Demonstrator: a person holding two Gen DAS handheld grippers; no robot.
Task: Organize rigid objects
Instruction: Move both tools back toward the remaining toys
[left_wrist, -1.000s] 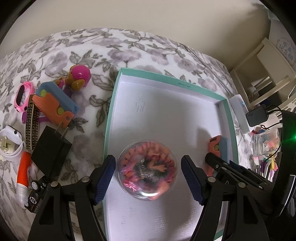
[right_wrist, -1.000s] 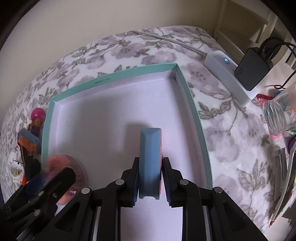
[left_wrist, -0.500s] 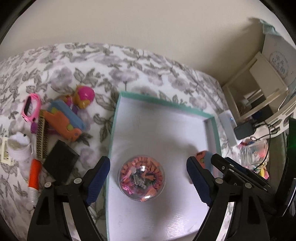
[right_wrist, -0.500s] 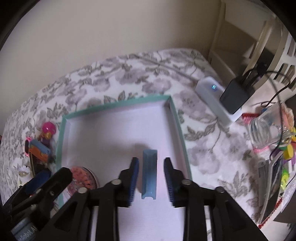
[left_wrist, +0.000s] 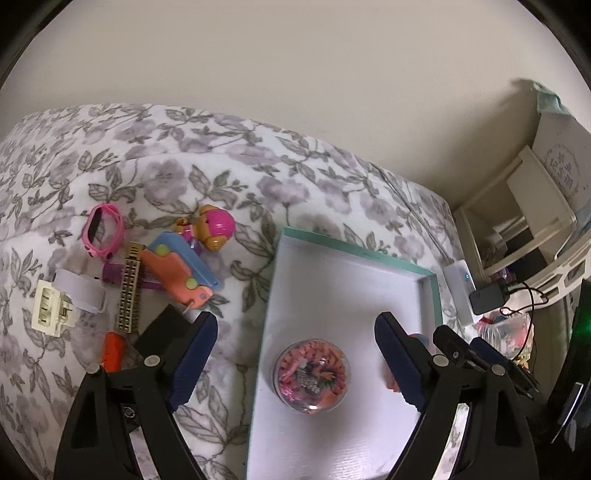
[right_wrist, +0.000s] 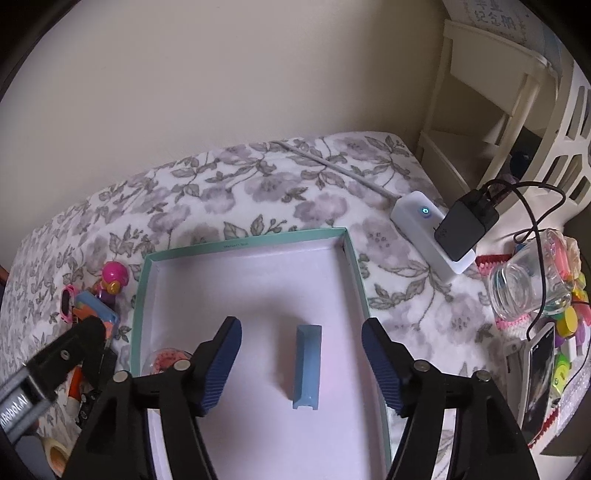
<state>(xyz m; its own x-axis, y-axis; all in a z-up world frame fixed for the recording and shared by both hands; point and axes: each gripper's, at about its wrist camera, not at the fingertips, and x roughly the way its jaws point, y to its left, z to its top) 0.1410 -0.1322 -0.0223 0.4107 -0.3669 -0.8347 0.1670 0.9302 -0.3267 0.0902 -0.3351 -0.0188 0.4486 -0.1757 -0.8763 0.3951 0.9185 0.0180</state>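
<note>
Release step: the left gripper (left_wrist: 295, 354) and right gripper (right_wrist: 301, 360) hang above the teal-rimmed box (left_wrist: 437, 295), jaws opening and empty, with the clear ball (left_wrist: 312, 374) and blue block (right_wrist: 307, 365) resting inside; the next move calls for fetching the loose toys (left_wrist: 177, 266) left of the box.

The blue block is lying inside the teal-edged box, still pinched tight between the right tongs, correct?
Not pinched. The blue block does lie inside the teal-edged box, but the right tongs are opening, with clear gaps either side of it, as the right wrist view shows.
</note>
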